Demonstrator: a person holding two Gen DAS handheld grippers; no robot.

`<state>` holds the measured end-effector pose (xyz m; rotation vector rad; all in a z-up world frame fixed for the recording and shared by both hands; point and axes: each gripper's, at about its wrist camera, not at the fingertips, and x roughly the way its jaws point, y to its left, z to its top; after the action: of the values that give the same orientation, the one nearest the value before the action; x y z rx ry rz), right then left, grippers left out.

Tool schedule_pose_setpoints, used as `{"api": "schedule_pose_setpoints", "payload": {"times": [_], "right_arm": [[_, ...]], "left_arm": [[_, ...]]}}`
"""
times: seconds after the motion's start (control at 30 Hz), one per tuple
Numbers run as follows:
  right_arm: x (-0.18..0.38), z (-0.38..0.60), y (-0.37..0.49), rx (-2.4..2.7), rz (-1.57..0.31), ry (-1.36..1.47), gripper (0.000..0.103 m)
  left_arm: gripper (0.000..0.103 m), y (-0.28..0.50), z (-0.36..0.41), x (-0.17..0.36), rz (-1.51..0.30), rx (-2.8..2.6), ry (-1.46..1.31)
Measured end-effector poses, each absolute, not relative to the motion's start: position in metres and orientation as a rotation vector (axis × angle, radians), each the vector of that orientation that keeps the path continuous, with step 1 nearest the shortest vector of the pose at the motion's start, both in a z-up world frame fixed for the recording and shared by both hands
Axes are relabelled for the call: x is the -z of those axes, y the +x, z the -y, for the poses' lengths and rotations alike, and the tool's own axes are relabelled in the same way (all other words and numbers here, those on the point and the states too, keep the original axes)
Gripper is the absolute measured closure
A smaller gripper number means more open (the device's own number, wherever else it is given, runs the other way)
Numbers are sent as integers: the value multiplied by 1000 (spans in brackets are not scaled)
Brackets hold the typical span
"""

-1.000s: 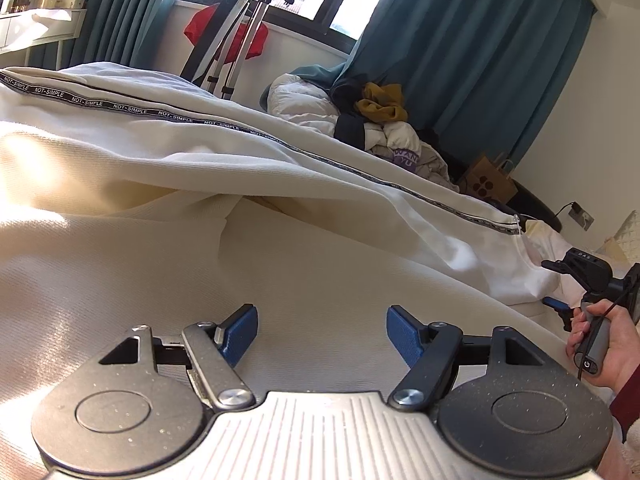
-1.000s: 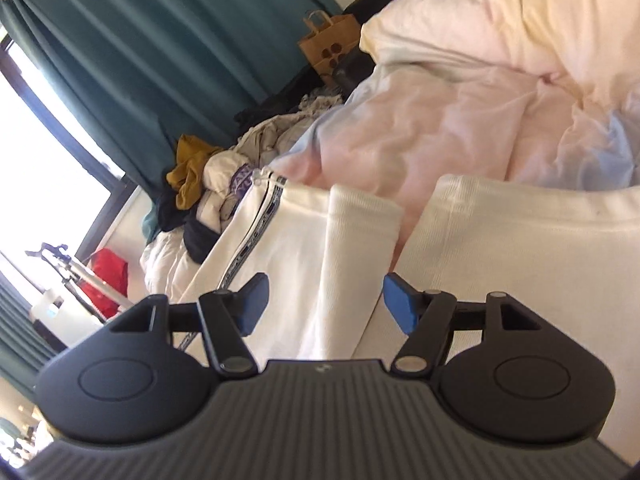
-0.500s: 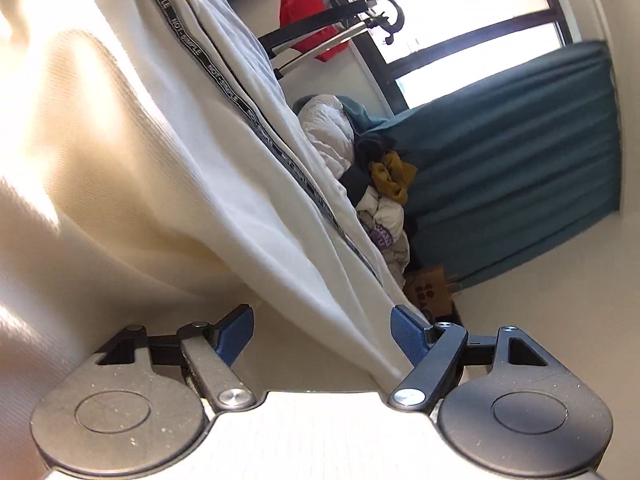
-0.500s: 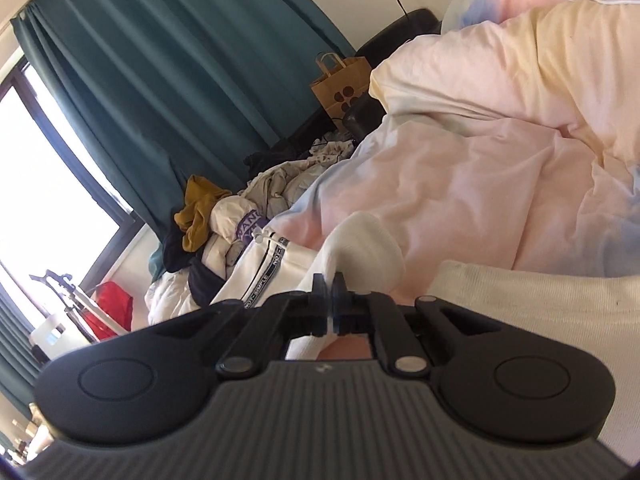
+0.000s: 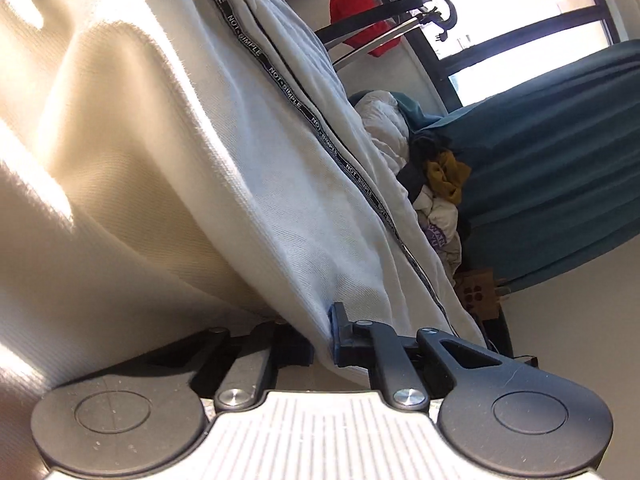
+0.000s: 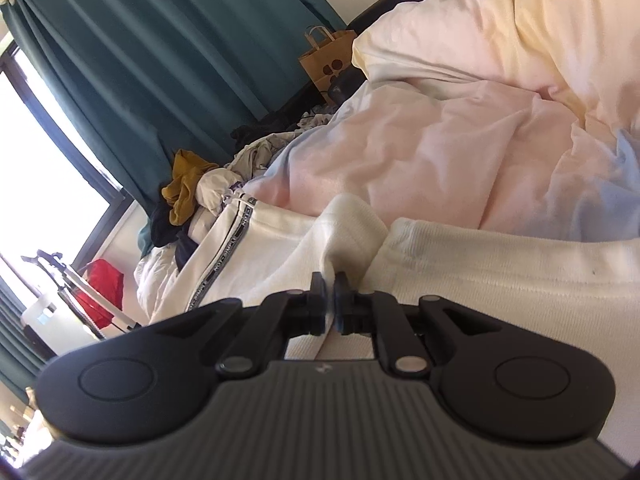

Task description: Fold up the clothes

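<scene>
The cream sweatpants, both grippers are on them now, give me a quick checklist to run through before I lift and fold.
1. Right gripper shut on the ribbed cuff: ok.
2. Left gripper shut on the cream sweatpants: ok, cloth fills the jaws.
3. How many cloth layers each gripper holds: cannot tell.
4. Lettered side stripe running straight, not twisted: ok where visible.
5. Pants free of the pink duvet: cannot tell; the cuff lies against it.
6. Other leg's cuff uncaught: ok, it lies beside the right gripper.
</scene>
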<state>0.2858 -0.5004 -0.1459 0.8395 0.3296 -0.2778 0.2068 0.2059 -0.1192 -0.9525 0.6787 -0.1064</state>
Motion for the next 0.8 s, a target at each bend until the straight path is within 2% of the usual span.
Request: {"api": "schedule_pose_setpoints", "payload": {"times": [0.07, 0.3, 0.53, 0.6, 0.73, 0.8], "right_arm": [[140, 501, 273, 273, -334, 868, 94], [114, 504, 213, 324, -323, 897, 94], [99, 517, 154, 393, -319, 909, 94], [97, 525, 143, 392, -313, 918, 94], [96, 533, 118, 571, -371, 895, 94], [96, 540, 105, 633, -366, 910, 94]], "left_arm": [[89, 197, -206, 110, -675, 119, -936], [58, 127, -209, 68, -651, 97, -886], [35, 49, -232, 20, -687, -23, -855], [23, 27, -243, 12, -684, -45, -882], [21, -4, -273, 4, -736, -75, -909], [16, -20, -287, 2, -729, -126, -935]]}}
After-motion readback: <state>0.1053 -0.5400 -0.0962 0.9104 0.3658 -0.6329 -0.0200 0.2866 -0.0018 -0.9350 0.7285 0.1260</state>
